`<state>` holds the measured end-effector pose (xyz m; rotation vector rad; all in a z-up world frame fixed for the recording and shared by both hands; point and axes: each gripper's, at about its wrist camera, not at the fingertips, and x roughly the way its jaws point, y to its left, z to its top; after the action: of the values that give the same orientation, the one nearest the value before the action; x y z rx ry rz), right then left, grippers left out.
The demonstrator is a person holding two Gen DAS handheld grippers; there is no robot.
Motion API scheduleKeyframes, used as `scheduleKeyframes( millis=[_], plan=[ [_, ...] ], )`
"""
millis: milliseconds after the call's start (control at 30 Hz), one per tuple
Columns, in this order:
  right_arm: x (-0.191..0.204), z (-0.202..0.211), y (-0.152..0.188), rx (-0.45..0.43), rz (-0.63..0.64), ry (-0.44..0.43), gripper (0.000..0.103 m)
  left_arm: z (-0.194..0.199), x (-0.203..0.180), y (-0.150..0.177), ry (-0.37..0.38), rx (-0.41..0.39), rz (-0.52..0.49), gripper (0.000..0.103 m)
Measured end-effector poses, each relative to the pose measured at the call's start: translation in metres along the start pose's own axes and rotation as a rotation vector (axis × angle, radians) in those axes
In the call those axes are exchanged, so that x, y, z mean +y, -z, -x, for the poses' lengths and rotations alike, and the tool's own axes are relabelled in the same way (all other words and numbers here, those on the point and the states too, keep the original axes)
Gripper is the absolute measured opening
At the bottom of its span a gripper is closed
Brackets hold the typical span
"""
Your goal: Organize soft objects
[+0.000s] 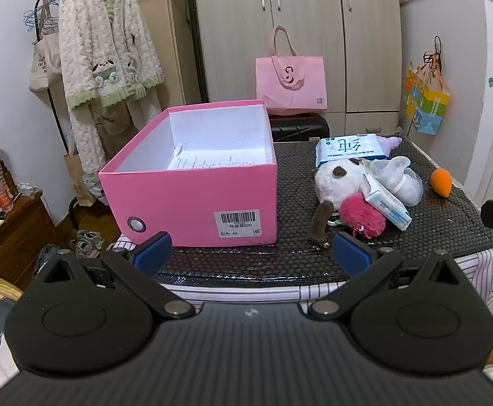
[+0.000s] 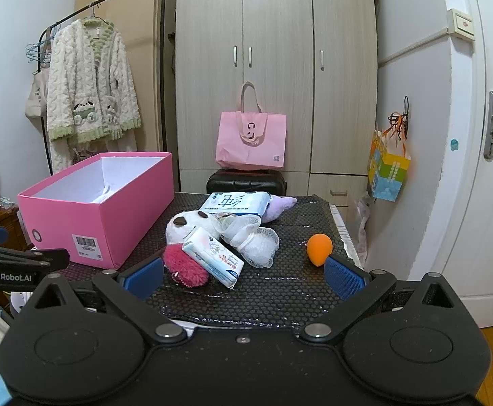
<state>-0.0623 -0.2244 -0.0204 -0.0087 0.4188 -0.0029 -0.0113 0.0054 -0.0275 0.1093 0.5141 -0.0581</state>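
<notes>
Behind the desk (image 2: 273,301) stands a wardrobe (image 2: 277,67); with both jaws wide and empty, I'd take the orange sponge (image 2: 319,248) at two o'clock squarely, squeezing gently, toward the pink box (image 2: 111,230).

A pale wood-grain wardrobe (image 2: 277,77) is set against the back wall, with a pink tote bag (image 2: 250,142) placed on a black suitcase (image 2: 246,182) before it. A fleecy robe (image 2: 91,84) is hung on a black rack at left; a white door (image 2: 483,169) is seen at right.
</notes>
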Motion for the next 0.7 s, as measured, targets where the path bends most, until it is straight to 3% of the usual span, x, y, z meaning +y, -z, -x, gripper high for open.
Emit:
scheduleKeyframes(
  millis=[267,367,500,700],
  plan=[
    [-0.003,-0.001,-0.001,0.014,-0.016,-0.029,0.103,0.001,0.001,-0.002,0.027,0.008,0.008,0.103],
    [-0.011,0.005,-0.008,-0.007,-0.068,-0.110,0.103,0.004,0.005,-0.006,0.032,-0.029,0.036,0.103],
    [-0.021,0.009,-0.010,-0.091,-0.102,-0.146,0.103,0.009,0.003,-0.012,0.024,-0.106,0.017,0.102],
    [-0.042,-0.015,-0.008,-0.156,-0.160,-0.173,0.103,-0.003,0.008,-0.019,0.175,-0.162,0.128,0.100]
  ],
)
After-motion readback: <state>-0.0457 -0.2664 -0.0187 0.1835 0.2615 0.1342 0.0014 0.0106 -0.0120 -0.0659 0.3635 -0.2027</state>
